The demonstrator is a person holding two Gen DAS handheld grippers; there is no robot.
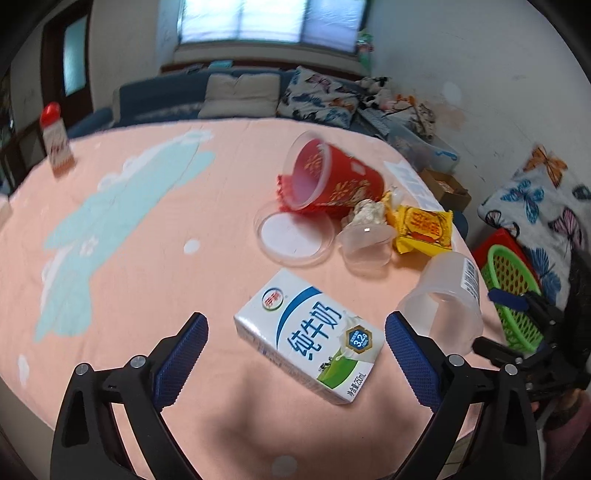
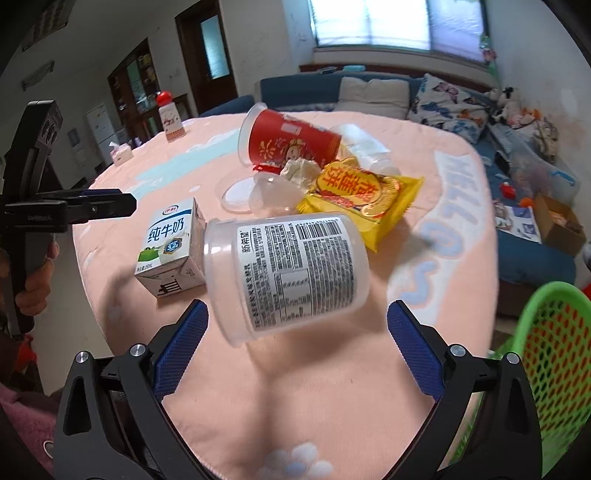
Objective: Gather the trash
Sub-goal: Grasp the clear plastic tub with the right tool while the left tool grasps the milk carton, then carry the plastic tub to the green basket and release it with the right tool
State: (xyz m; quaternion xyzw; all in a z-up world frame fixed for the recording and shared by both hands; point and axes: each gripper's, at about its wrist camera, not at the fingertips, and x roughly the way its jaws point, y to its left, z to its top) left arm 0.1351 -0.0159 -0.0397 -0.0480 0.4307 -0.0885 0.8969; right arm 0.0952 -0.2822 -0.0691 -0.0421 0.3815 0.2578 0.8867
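Pink cloth with pale blue cloud shapes covers the worktop point(image 1: 147, 229), and behind it stand a blue sofa point(image 1: 155, 92) with cushions and a bright window point(image 1: 266, 18). Trash lies scattered over the right part of the worktop. A milk carton point(image 1: 310, 336) lies flat on the cloth, right in front of the left gripper point(image 1: 295, 354), whose jaws stand wide apart with nothing between them. Just beside the carton lies a clear plastic cup point(image 2: 284, 273) on its side, label up, directly ahead of the right gripper point(image 2: 297, 332), which is also spread open and holds nothing. Farther back, a red paper cup point(image 1: 328, 173) lies tipped over, its mouth toward a clear flat lid point(image 1: 293, 236) on the cloth. Near these sit a small clear cup point(image 1: 367, 243), a crumpled tissue point(image 1: 367, 212) and a yellow snack wrapper point(image 1: 423, 230), all close together. A green mesh basket point(image 2: 546, 354) shows off the worktop's right edge. At the far left corner stands a red-capped bottle point(image 1: 55, 140), upright, well apart from the trash
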